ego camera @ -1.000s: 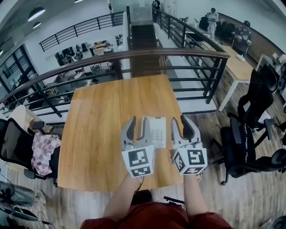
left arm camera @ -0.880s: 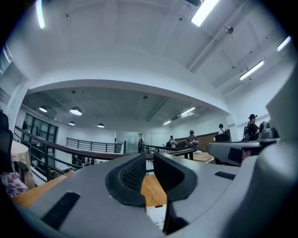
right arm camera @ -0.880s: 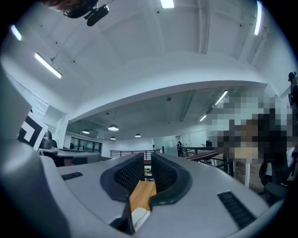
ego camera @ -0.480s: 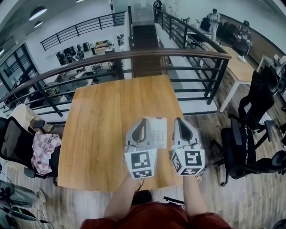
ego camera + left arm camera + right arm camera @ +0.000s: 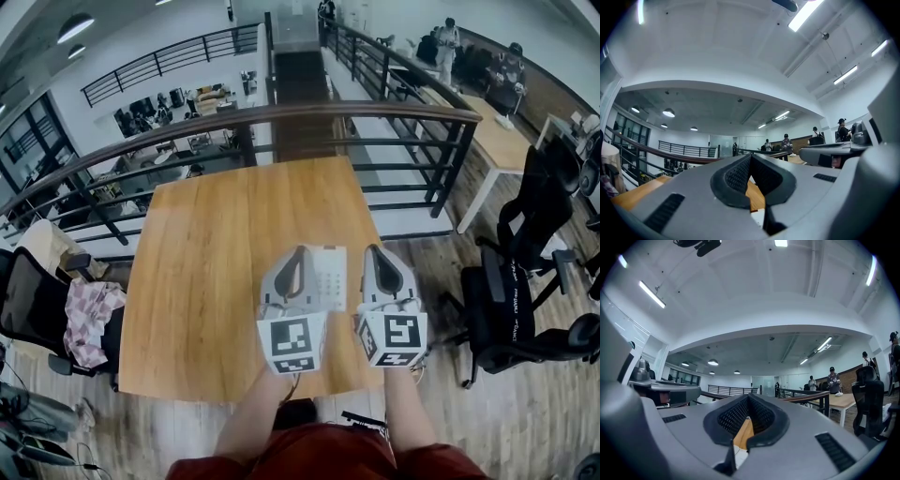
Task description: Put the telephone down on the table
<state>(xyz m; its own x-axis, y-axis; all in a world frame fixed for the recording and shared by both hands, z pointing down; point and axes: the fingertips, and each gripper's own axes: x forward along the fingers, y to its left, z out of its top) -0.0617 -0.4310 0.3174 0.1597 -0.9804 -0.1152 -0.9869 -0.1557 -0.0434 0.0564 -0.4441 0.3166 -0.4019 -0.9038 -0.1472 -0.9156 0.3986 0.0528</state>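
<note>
The left gripper (image 5: 301, 253) has its jaws pressed together with nothing between the ribbed pads; its own view shows only a slit of wood and a white scrap below. The right gripper (image 5: 376, 251) is likewise closed tight and empty. Both point away from the person, side by side, with the telephone (image 5: 331, 276) between them: the left gripper hangs over the telephone's left part and hides it, while the right one sits just beside the telephone's right edge, apart from it. The white telephone, keypad up, appears to lie flat on the table (image 5: 211, 281), close to the edge nearest the person, its long axis running the same way as the grippers. So the left gripper is the nearer one, and any further move on the telephone would call for jaws spread first. Beyond the telephone, bare wood runs to a railing (image 5: 281, 116)
</note>
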